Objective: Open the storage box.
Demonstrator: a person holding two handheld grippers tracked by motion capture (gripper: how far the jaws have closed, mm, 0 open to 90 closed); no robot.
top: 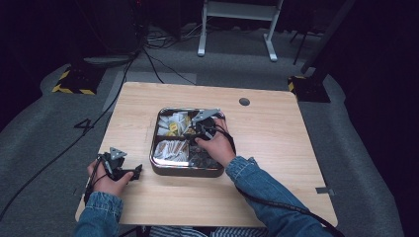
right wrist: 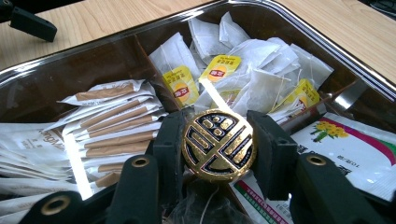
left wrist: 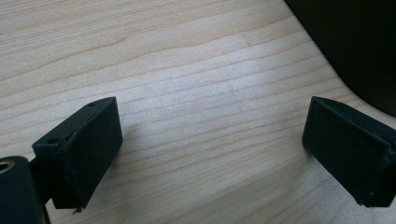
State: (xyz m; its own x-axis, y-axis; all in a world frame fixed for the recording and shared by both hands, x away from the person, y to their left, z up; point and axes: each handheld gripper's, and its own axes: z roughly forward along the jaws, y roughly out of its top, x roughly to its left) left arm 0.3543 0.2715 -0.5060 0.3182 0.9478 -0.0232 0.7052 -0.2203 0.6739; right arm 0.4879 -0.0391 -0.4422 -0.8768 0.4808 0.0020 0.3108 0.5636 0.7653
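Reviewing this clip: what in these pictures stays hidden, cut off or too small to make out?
- Right gripper view: the gold-and-black round piece's back and underside, hidden between the jaws.
- High view: that piece, covered by the right hand.
- High view: print on the tea bags in the tray, too small.
- Left gripper view: dark shape cut off by the corner.

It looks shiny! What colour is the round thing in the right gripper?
The round disc is gold with a black pattern, clearest in the right gripper view.
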